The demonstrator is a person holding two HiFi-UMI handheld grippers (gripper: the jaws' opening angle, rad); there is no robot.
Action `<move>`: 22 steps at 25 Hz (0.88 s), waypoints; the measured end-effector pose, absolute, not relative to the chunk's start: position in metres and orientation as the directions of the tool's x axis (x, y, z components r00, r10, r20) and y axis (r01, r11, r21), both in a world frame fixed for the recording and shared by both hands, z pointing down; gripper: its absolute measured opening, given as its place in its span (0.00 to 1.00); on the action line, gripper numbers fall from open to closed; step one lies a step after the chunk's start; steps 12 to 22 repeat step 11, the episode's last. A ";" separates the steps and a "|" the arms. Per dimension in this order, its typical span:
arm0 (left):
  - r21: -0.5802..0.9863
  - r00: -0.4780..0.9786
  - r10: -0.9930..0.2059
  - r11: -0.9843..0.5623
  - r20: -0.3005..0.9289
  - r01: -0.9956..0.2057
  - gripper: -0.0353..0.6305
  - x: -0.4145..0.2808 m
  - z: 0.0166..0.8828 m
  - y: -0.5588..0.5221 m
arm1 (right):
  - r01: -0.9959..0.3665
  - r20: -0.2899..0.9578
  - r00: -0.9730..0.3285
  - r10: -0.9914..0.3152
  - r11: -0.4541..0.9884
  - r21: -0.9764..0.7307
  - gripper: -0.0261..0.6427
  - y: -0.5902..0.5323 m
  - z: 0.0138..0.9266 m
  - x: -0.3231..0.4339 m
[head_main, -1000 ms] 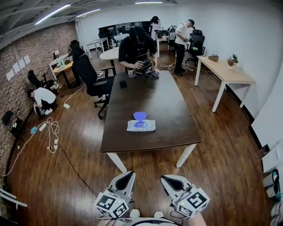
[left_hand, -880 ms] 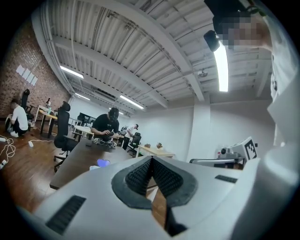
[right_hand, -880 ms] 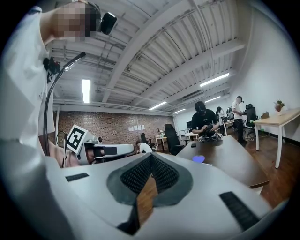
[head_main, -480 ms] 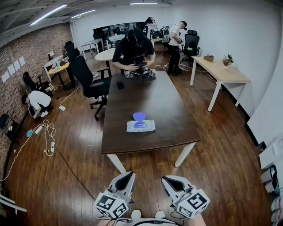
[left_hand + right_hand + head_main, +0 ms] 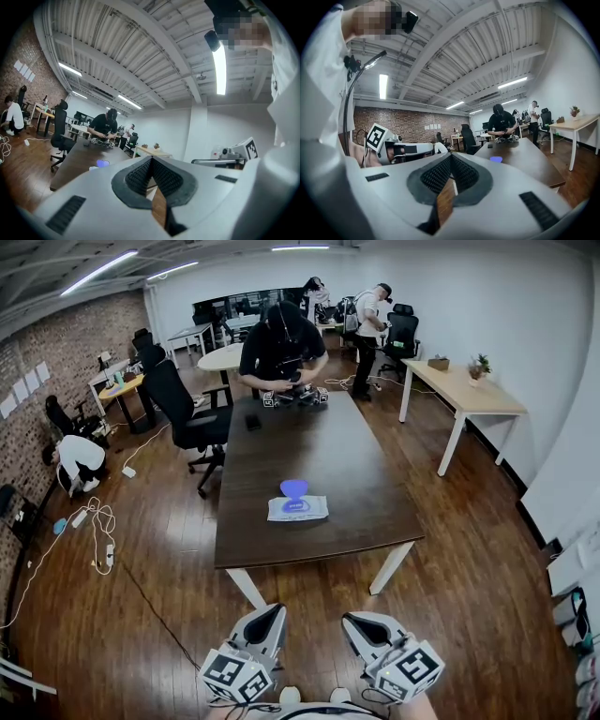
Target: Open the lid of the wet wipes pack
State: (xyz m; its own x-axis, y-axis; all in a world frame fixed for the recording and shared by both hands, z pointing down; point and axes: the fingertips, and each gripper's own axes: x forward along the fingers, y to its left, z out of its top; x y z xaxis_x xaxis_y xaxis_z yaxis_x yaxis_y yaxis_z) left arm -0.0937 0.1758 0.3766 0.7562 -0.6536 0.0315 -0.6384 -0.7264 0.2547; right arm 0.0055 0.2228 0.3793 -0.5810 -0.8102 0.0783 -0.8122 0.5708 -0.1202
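Observation:
The wet wipes pack (image 5: 298,509) lies flat near the front of the dark brown table (image 5: 356,474). It is white, and its blue lid (image 5: 293,487) is flipped up at the far side. Both grippers are held low and close to my body, well short of the table, over the wooden floor. My left gripper (image 5: 273,612) and right gripper (image 5: 353,619) are shut with nothing between the pads. The pack shows small and far off past the left gripper (image 5: 151,159) as a blue spot (image 5: 101,163). It also shows beyond the right gripper (image 5: 451,156), again as a blue spot (image 5: 496,159).
A person in black (image 5: 281,338) sits at the table's far end handling devices, with a small dark object (image 5: 251,422) nearby. A black office chair (image 5: 186,404) stands at the table's left and a light wooden desk (image 5: 478,395) at the right. Cables (image 5: 98,526) lie on the floor at left.
The head view has shifted a little, so the room sits slightly differently in the picture. Both grippers stay shut in the same place, and the pack has not moved.

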 end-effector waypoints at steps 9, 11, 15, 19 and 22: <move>0.259 0.758 -0.651 -0.727 0.031 -0.635 0.06 -0.093 0.378 0.170 | -0.814 0.085 -0.578 -0.811 0.569 -0.116 0.05 0.218 0.380 0.006; 0.259 0.758 -0.652 -0.727 0.031 -0.636 0.06 -0.092 0.379 0.167 | -0.814 0.086 -0.579 -0.811 0.569 -0.115 0.05 0.214 0.382 0.007; 0.259 0.758 -0.652 -0.727 0.031 -0.636 0.06 -0.092 0.379 0.167 | -0.814 0.086 -0.579 -0.811 0.569 -0.115 0.05 0.214 0.382 0.007; 0.259 0.758 -0.652 -0.727 0.031 -0.636 0.06 -0.092 0.379 0.167 | -0.814 0.086 -0.579 -0.811 0.569 -0.115 0.05 0.214 0.382 0.007; 0.259 0.758 -0.652 -0.727 0.031 -0.636 0.06 -0.092 0.379 0.167 | -0.814 0.086 -0.579 -0.811 0.569 -0.115 0.05 0.214 0.382 0.007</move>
